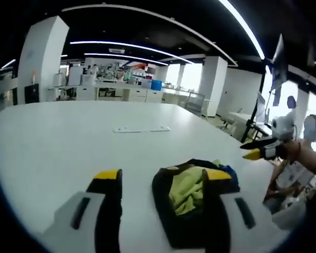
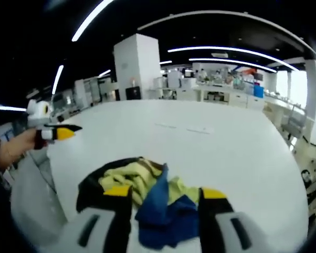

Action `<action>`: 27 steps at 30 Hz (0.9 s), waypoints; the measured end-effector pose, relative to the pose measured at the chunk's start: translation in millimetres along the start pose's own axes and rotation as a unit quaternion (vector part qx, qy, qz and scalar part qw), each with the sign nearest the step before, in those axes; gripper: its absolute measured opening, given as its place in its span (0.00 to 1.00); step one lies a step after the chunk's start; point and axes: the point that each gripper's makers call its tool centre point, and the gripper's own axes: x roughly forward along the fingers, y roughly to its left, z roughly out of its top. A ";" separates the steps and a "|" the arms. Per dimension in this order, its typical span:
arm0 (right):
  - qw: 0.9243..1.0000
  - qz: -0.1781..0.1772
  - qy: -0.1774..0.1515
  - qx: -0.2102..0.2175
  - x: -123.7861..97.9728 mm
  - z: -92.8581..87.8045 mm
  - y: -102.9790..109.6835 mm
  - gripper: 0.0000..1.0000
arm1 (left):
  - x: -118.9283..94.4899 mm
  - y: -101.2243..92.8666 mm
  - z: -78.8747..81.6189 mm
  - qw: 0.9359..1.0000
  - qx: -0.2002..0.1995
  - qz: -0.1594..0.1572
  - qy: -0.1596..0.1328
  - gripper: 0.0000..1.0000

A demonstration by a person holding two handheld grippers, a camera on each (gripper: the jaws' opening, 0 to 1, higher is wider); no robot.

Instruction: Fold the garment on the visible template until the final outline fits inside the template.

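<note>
My left claw (image 1: pixel 160 178) and right claw (image 2: pixel 165 194), jaws apart, hover above one crumpled black, yellow and blue fabric garment (image 2: pixel 142 197) near the white table's (image 2: pixel 210 153) near edge.

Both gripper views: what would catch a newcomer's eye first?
The crumpled black, yellow-green and blue garment heaped on the wide white table, just ahead of both grippers' open yellow-tipped jaws. Beyond it, the table's far half lies bare, apart from a flat pale rectangular strip near the middle.
</note>
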 end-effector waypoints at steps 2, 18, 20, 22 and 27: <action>1.000 0.003 0.007 0.002 11.8 -0.7 -1.8 0.45 | 8.6 -0.8 -6.5 1.000 0.002 -0.003 0.012 0.55; 0.998 0.013 0.053 0.037 72.5 -18.9 7.1 0.32 | 62.7 3.1 -50.3 0.997 -0.042 -0.004 0.065 0.43; 0.997 0.012 0.056 0.043 78.6 -20.9 6.3 0.30 | 69.8 3.0 -55.2 0.996 -0.045 -0.006 0.071 0.40; 0.997 0.013 0.059 0.047 83.5 -22.4 9.5 0.28 | 75.9 4.2 -60.0 0.996 -0.042 -0.004 0.079 0.40; 0.996 0.004 0.078 0.051 93.8 -31.0 6.5 0.22 | 90.6 9.6 -71.1 0.994 -0.045 0.000 0.098 0.35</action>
